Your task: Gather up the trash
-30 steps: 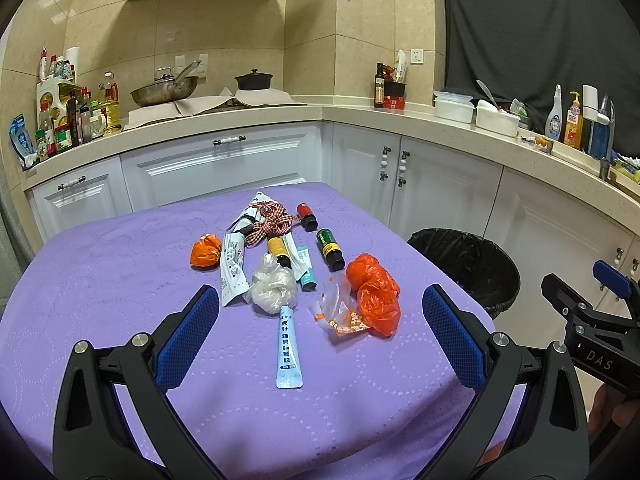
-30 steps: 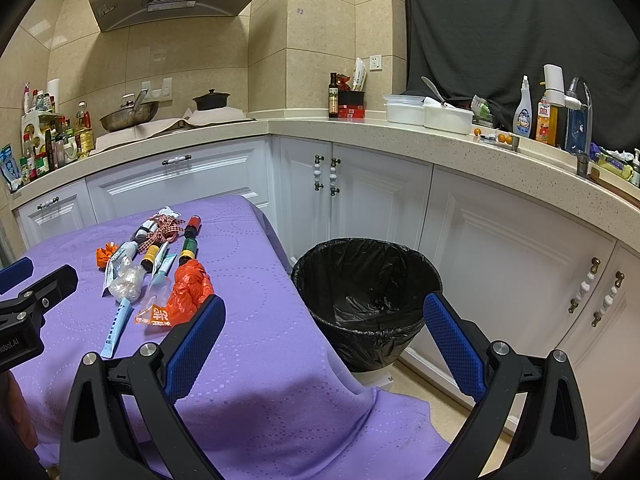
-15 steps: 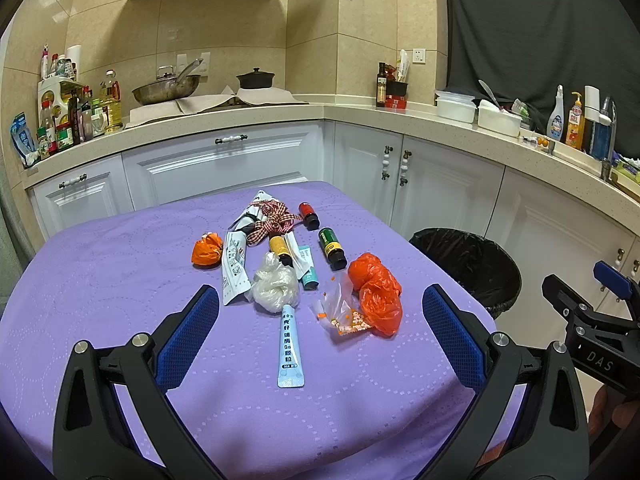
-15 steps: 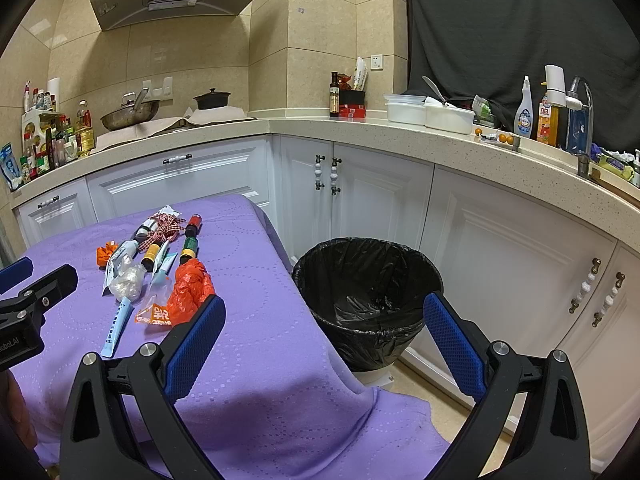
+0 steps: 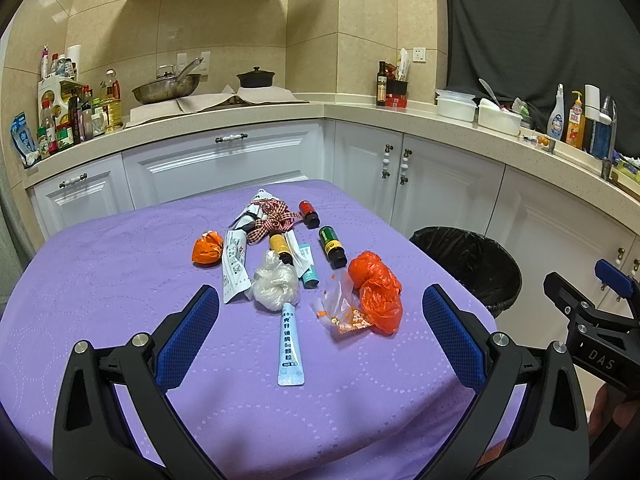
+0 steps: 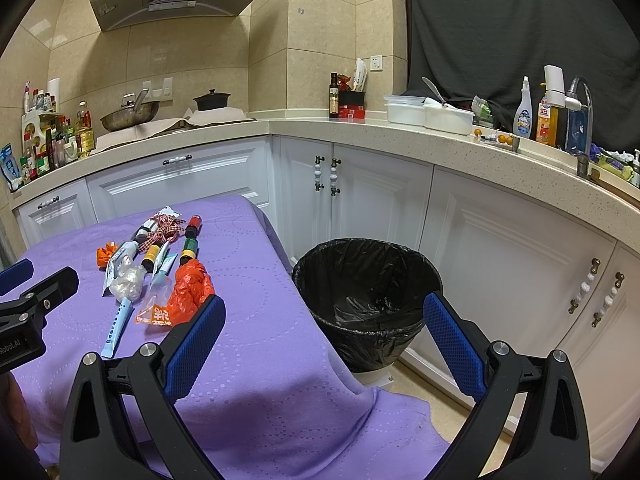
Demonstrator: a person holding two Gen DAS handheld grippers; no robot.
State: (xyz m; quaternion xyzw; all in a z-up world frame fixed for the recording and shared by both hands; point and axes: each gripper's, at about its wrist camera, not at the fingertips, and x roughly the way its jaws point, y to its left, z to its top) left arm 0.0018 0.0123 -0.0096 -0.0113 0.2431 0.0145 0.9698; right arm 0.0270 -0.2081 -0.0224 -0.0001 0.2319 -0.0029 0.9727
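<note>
Trash lies clustered on the purple cloth [image 5: 100,272] just ahead of the left gripper [image 5: 320,320], jaws wide: crumpled orange bag [image 5: 376,296], white wad [image 5: 276,284], blue tube [image 5: 291,344] with unreadable print. Right gripper [image 6: 324,332], also wide and empty, faces the black-lined bin [image 6: 368,296]; it reads "DAS"

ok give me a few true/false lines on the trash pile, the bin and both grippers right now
1. The left gripper is open and holds nothing. True.
2. The trash bin stands on the table. False: it stands on the floor beside the purple table.
3. The bin has a black liner. True.
4. The right gripper is shut on the orange plastic bag. False: it is open and empty; the bag lies on the table.
5. The light blue tube lies nearest the left gripper. True.
</note>
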